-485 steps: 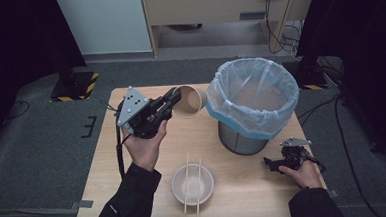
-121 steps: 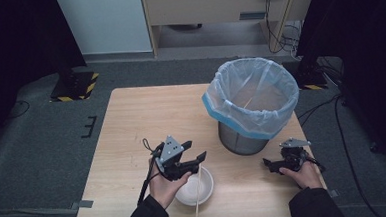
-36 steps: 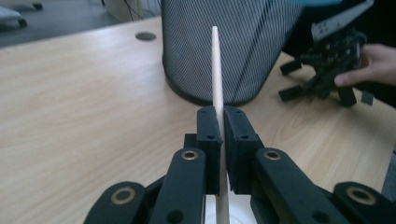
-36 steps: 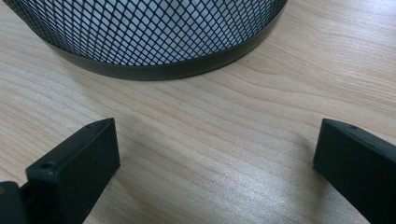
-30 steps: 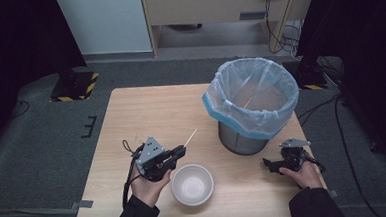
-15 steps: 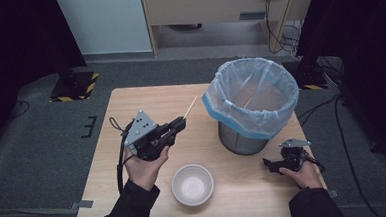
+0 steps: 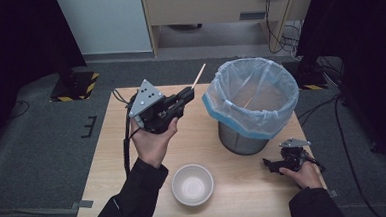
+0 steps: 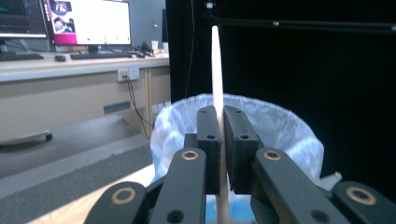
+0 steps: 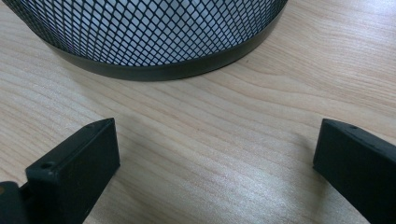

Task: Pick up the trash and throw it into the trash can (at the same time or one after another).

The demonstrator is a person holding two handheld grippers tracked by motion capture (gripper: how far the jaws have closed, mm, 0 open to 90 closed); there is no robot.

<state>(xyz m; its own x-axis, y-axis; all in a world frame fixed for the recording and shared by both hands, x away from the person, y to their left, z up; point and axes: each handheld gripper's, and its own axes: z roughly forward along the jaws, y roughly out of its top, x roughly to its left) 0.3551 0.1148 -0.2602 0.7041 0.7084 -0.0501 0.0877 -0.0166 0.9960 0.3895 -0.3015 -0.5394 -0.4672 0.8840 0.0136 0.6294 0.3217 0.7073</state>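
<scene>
1. The left tongs are clenched on a single wooden chopstick, held raised above the table with its free end slanting up toward the bin.
2. The lined mesh wastebasket stands just beyond the chopstick's tip; the aim looks like dropping it in.
3. The right tongs rest on the table beside the basket's base, jaws spread wide and empty, seemingly parked.
4. A white bowl sits empty near the front edge.
</scene>
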